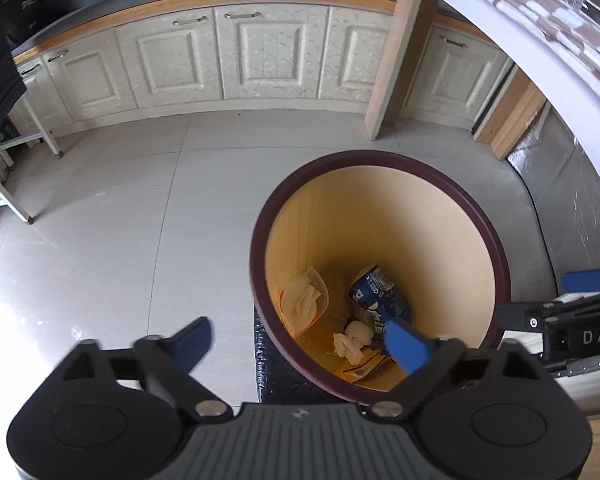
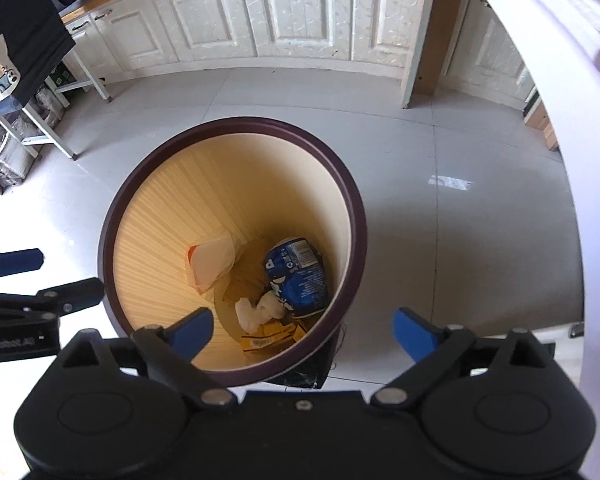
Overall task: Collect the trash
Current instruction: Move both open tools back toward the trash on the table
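A round trash bin with a dark maroon rim [image 1: 380, 157] [image 2: 236, 123] and cream inner wall stands on the tiled floor. Inside lie a blue crushed can [image 1: 380, 292] [image 2: 298, 276], a crumpled white tissue [image 1: 354, 340] [image 2: 258, 308], a pale plastic wrapper [image 1: 302, 300] [image 2: 210, 260] and yellow packaging [image 1: 364, 368] [image 2: 270, 336]. My left gripper [image 1: 300, 344] is open and empty above the bin's near left rim. My right gripper [image 2: 304, 334] is open and empty above the bin's near rim. Each gripper shows at the edge of the other's view: the right one [image 1: 568, 300], the left one [image 2: 40, 276].
Cream cabinet doors [image 1: 268, 56] [image 2: 296, 8] under a wood-edged counter run along the back. A wooden post [image 1: 400, 52] stands behind the bin. A white table edge [image 1: 540, 64] [image 2: 572, 120] curves along the right. A white-legged rack [image 2: 40, 120] stands at the left.
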A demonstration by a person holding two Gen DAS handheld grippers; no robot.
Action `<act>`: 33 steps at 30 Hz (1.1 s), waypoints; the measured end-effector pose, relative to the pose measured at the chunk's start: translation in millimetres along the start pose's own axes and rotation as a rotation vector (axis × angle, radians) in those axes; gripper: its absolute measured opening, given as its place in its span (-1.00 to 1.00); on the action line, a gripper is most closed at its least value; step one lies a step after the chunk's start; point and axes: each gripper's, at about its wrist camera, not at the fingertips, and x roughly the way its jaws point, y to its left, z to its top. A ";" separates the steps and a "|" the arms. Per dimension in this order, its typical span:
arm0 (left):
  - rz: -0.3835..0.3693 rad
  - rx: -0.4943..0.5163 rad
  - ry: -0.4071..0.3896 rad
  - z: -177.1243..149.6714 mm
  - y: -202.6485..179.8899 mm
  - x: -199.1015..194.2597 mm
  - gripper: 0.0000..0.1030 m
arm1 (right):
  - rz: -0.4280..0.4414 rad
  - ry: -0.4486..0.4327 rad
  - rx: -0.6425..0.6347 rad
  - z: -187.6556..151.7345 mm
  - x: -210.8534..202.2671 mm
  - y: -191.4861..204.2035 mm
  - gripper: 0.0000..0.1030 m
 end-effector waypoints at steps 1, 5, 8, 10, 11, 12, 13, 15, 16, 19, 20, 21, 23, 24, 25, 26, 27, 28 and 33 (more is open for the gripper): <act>0.001 -0.005 -0.005 -1.4 1.1 -1.7 1.00 | -0.005 -0.004 0.008 -1.5 -0.7 -0.6 0.99; 0.018 -0.020 -0.004 -4.3 4.1 -5.5 1.00 | -0.020 -0.030 0.046 -7.0 -6.6 -1.8 1.00; 0.019 -0.024 -0.007 -7.0 7.1 -11.1 1.00 | -0.022 -0.045 0.049 -10.8 -13.3 0.6 1.00; 0.023 -0.027 -0.016 -9.9 7.8 -16.0 1.00 | -0.025 -0.054 0.045 -13.0 -17.7 3.2 1.00; 0.023 -0.030 -0.020 -11.8 8.5 -18.6 1.00 | -0.026 -0.060 0.044 -14.3 -20.2 4.5 1.00; 0.023 -0.033 -0.025 -13.4 9.6 -21.3 1.00 | -0.028 -0.066 0.045 -15.7 -22.4 5.4 1.00; 0.024 -0.034 -0.029 -14.9 10.5 -24.0 1.00 | -0.029 -0.074 0.046 -17.2 -25.0 6.6 1.00; 0.025 -0.039 -0.041 -18.7 12.3 -30.9 1.00 | -0.028 -0.094 0.057 -20.1 -30.6 8.1 1.00; 0.025 -0.041 -0.047 -20.7 13.7 -34.7 1.00 | -0.028 -0.105 0.063 -21.7 -34.0 8.9 1.00; 0.025 -0.053 -0.072 -26.3 17.5 -47.2 1.00 | -0.032 -0.134 0.050 -26.4 -44.5 14.6 1.00; 0.026 -0.056 -0.081 -27.5 19.1 -51.4 1.00 | -0.032 -0.142 0.046 -27.9 -48.2 16.3 1.00; 0.028 -0.060 -0.091 -29.1 20.5 -55.7 1.00 | -0.029 -0.151 0.043 -29.4 -52.0 18.1 1.00; 0.032 -0.066 -0.111 -31.6 22.4 -64.9 1.00 | -0.025 -0.173 0.033 -33.5 -60.7 23.2 1.00; 0.035 -0.068 -0.121 -33.4 23.7 -69.9 1.00 | -0.021 -0.184 0.027 -35.8 -65.1 25.5 1.00; 0.036 -0.066 -0.133 -35.3 24.7 -75.2 1.00 | -0.014 -0.196 0.021 -38.4 -70.0 28.8 1.00; 0.036 -0.067 -0.146 -37.1 25.6 -80.2 1.00 | -0.009 -0.209 0.017 -40.6 -75.6 30.5 1.00; 0.037 -0.071 -0.159 -39.4 26.4 -85.9 1.00 | -0.007 -0.225 0.016 -43.1 -81.7 32.7 1.00; 0.035 -0.074 -0.169 -41.6 26.9 -91.3 1.00 | -0.005 -0.240 0.016 -45.5 -87.4 35.0 1.00; 0.036 -0.068 -0.229 -53.6 25.6 -120.0 1.00 | -0.002 -0.310 0.000 -58.1 -118.8 42.4 1.00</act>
